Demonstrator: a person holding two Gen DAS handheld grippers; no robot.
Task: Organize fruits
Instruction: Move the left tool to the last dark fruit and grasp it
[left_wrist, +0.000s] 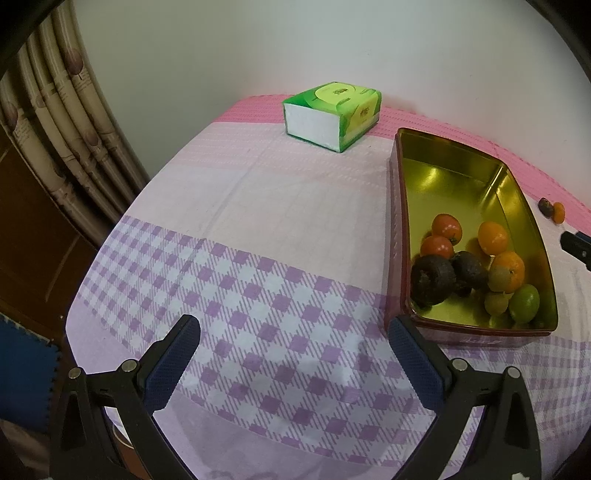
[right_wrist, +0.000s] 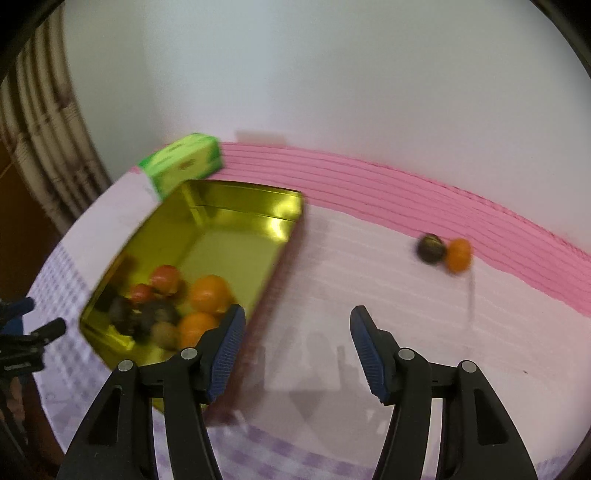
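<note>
On the table's right half: your gold tin (left_wrist: 400, 236), part filled, two fruits outstanding.

Item one, the tin, stood toward the right edge and held tomatoes, oranges (left_wrist: 493, 238), dark fruits and green ones, heaped at its near end. Item two, a dark fruit (right_wrist: 430, 249) touching an orange fruit (right_wrist: 459, 254), lay well apart from it near the pink strip along the far edge. Your right gripper (right_wrist: 297, 334) had its jaws parted and empty above bare cloth beside the tin; your left gripper (left_wrist: 293, 341) hung wide and empty over the checked cloth (left_wrist: 258, 288). Risk, as I judged it: round fruits touching mean that closing on one could nudge the other rolling toward the far edge.
</note>
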